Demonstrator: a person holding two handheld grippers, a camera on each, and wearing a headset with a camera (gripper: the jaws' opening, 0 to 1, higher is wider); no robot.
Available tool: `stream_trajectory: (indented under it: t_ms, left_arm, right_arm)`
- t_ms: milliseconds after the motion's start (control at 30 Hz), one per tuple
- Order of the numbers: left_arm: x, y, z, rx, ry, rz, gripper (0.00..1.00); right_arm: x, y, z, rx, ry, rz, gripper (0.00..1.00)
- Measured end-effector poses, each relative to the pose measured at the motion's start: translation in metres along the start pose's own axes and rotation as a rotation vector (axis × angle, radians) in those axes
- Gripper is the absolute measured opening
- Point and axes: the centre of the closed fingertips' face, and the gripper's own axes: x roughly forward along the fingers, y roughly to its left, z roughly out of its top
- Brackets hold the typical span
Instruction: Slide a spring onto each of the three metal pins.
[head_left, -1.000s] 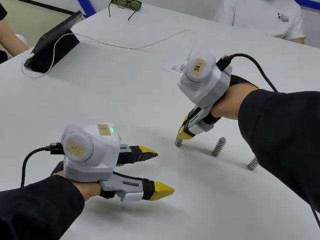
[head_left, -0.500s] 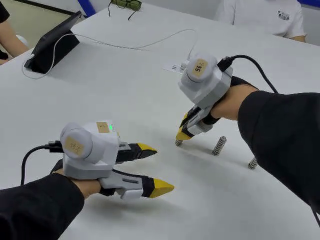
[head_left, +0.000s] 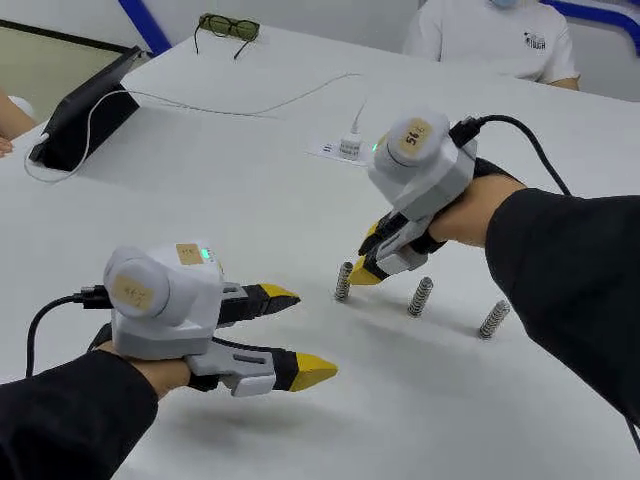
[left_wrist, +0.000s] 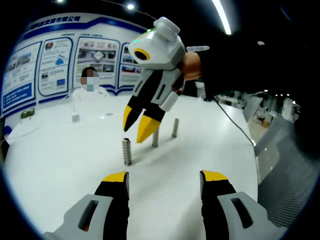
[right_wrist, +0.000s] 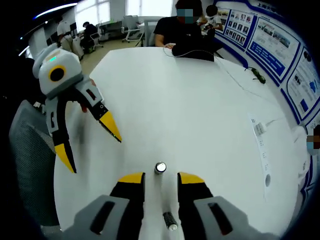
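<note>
My headset camera looks forward and down over the white counter (head_left: 240, 180), close enough that my left hand-held gripper (head_left: 305, 335) and right hand-held gripper (head_left: 366, 255) both loom large. The camera on my left one sits low, near the counter top, facing level across it toward the springs (left_wrist: 127, 151) — the right one hangs in its sight. The camera on my right one looks steeply down from just above the end spring (right_wrist: 160, 167), my left one off to its left. All three views share the springs and that patch of counter.
</note>
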Motion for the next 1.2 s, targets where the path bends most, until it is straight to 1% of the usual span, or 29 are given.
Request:
stream_trajectory:
  t_ms: [200, 300, 567, 633, 900, 1067, 1200]
  left_arm:
    - [0.001, 0.000, 0.006, 0.004, -0.004, 0.001, 0.59]
    - [0.002, -0.002, 0.009, 0.012, -0.001, -0.002, 0.60]
    - [0.003, -0.003, 0.016, 0.022, -0.005, -0.004, 0.61]
    - [0.004, -0.004, 0.017, 0.025, -0.005, -0.007, 0.61]
    - [0.006, -0.008, 0.023, 0.034, -0.007, -0.012, 0.62]
    - [0.007, -0.010, 0.024, 0.041, -0.003, -0.015, 0.63]
    - [0.007, -0.010, 0.026, 0.042, -0.003, -0.014, 0.63]
  right_arm:
    - [-0.015, 0.001, -0.004, 0.031, -0.046, -0.023, 0.30]
    - [-0.022, 0.000, -0.005, 0.044, -0.069, -0.046, 0.32]
    - [-0.037, -0.001, -0.016, 0.083, -0.112, -0.093, 0.39]
    - [-0.041, -0.001, -0.018, 0.100, -0.130, -0.103, 0.41]
    - [-0.059, -0.006, -0.032, 0.137, -0.178, -0.164, 0.47]
    - [-0.069, -0.008, -0.044, 0.169, -0.200, -0.194, 0.50]
    - [-0.079, -0.009, -0.055, 0.195, -0.221, -0.227, 0.53]
